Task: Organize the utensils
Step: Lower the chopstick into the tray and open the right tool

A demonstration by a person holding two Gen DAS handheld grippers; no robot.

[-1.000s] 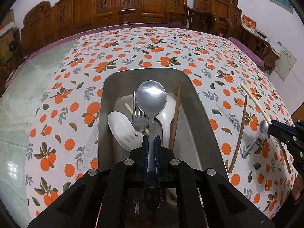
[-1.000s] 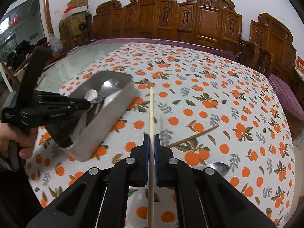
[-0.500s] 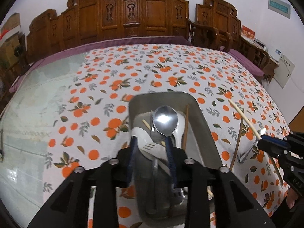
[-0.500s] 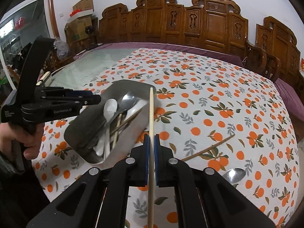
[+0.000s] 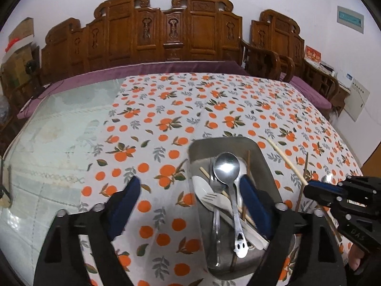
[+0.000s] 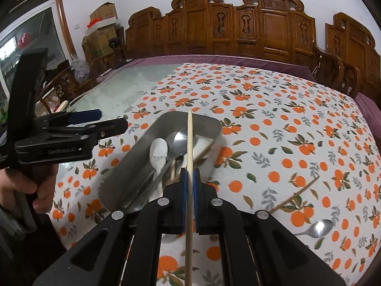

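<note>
Left of the metal tray [image 6: 123,178], the left gripper [image 5: 188,205] hangs with jaws wide apart. Spoons and a fork lie in the tray. Over it, the right gripper [image 6: 189,197] has its jaws clamped on a pale chopstick [image 6: 189,143]. Right of the tray, a brown chopstick [image 6: 295,196] and a steel spoon [image 6: 318,228] lie on the worktop [image 6: 273,100].

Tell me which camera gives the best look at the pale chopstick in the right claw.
The right wrist view: the pale chopstick runs straight up the middle, pinched in the right claw, its tip over the metal tray. The left wrist view shows it only small and slanted at the right edge, partly hidden by that claw.
</note>
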